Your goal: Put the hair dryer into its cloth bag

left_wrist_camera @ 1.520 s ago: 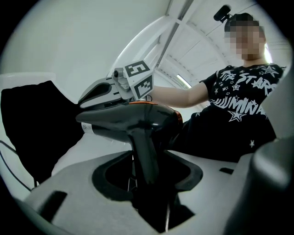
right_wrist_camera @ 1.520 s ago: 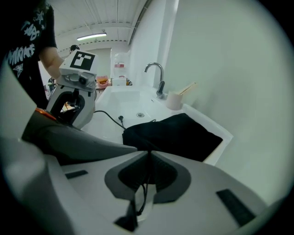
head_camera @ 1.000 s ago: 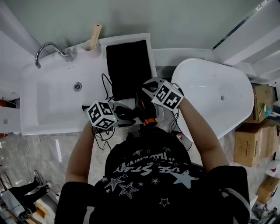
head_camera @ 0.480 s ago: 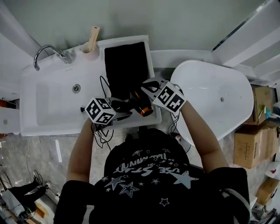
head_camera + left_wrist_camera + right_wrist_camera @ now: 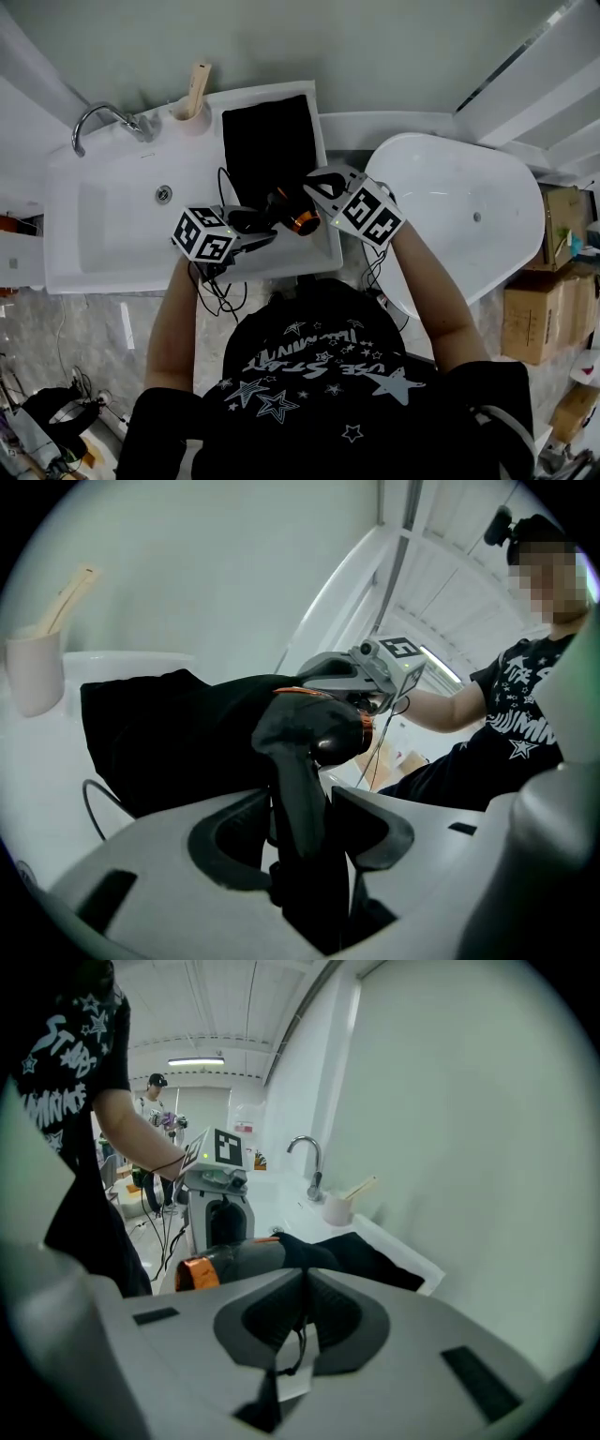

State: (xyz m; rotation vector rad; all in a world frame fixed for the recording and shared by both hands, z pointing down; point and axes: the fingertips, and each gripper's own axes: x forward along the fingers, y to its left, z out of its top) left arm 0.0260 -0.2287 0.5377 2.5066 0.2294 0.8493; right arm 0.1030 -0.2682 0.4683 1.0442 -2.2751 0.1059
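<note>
The black cloth bag (image 5: 272, 141) lies on the white counter beside the sink. My left gripper (image 5: 255, 225) is shut on the handle of the black hair dryer (image 5: 286, 214), whose orange-ringed end (image 5: 302, 223) points toward me. In the left gripper view the handle (image 5: 300, 799) stands between the jaws, with the dryer head (image 5: 314, 728) against the bag (image 5: 169, 733). My right gripper (image 5: 314, 183) is shut on the bag's near edge, and its cord and white tag (image 5: 295, 1372) hang between the jaws (image 5: 302, 1274). The dryer's front end (image 5: 248, 1258) meets the black cloth (image 5: 366, 1258).
A sink basin (image 5: 103, 220) with a chrome faucet (image 5: 98, 108) lies to the left, and a pink cup (image 5: 192, 111) with a wooden handle stands at the counter's back. A white bathtub (image 5: 459, 216) is on the right, cardboard boxes (image 5: 539, 300) beyond it. The dryer's cable (image 5: 223, 183) loops over the counter.
The left gripper has carried the dryer away from me and leftward, toward the bag's mouth. The right gripper has risen a little with the bag's edge.
</note>
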